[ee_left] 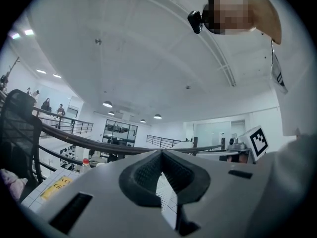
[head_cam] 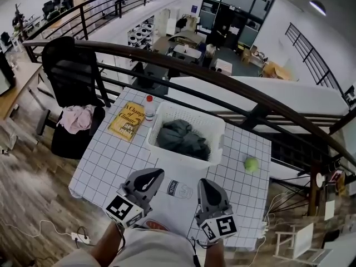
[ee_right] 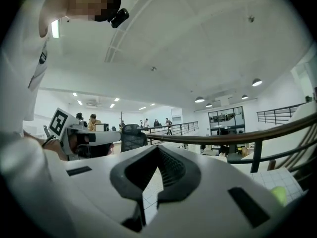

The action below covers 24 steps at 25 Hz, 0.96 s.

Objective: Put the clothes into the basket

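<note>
A white basket (head_cam: 214, 128) stands at the middle of the grid-patterned table (head_cam: 105, 160) and holds a dark grey-green heap of clothes (head_cam: 182, 138). At the table's near edge a white cloth with a dark print (head_cam: 179, 189) lies flat between my two grippers. My left gripper (head_cam: 149, 178) (ee_left: 161, 154) is on its left, tilted up, jaws together with nothing in them. On the cloth's right, my right gripper (head_cam: 207, 189) (ee_right: 157, 149) is shut and empty too. A pink garment (head_cam: 77, 118) lies on a black chair left of the table.
A yellow book (head_cam: 127, 121) and a plastic bottle (head_cam: 149, 107) sit left of the basket. A green ball (head_cam: 251, 164) (ee_right: 278, 195) rests at the table's right. A dark railing (head_cam: 222, 82) runs behind the table, above a drop to a lower floor.
</note>
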Motion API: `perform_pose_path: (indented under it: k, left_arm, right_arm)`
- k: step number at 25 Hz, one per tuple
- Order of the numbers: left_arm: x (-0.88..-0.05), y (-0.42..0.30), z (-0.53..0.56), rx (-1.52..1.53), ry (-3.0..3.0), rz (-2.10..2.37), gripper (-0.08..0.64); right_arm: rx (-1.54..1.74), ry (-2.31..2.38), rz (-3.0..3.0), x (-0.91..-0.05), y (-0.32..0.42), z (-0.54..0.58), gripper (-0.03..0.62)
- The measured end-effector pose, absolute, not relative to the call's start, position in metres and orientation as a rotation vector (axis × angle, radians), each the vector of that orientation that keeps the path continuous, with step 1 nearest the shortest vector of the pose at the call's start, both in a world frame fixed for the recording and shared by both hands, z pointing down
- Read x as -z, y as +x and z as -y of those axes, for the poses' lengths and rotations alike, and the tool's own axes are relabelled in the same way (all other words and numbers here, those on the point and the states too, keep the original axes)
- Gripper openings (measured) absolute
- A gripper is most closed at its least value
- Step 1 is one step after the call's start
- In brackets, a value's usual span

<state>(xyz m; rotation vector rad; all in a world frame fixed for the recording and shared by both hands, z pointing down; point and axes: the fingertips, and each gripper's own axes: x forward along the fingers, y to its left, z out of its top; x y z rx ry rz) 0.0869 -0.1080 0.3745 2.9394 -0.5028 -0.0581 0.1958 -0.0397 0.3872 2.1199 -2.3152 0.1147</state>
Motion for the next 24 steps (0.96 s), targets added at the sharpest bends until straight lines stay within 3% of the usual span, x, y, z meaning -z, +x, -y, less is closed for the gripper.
perform_pose_path:
  k: [24]
  left_arm:
    - [-0.379,0.103,0.087,0.035,2.945,0.466,0.005]
  right_arm:
    - [-0.131,2.12,2.264,-0.397,0.21,0.016,0.017]
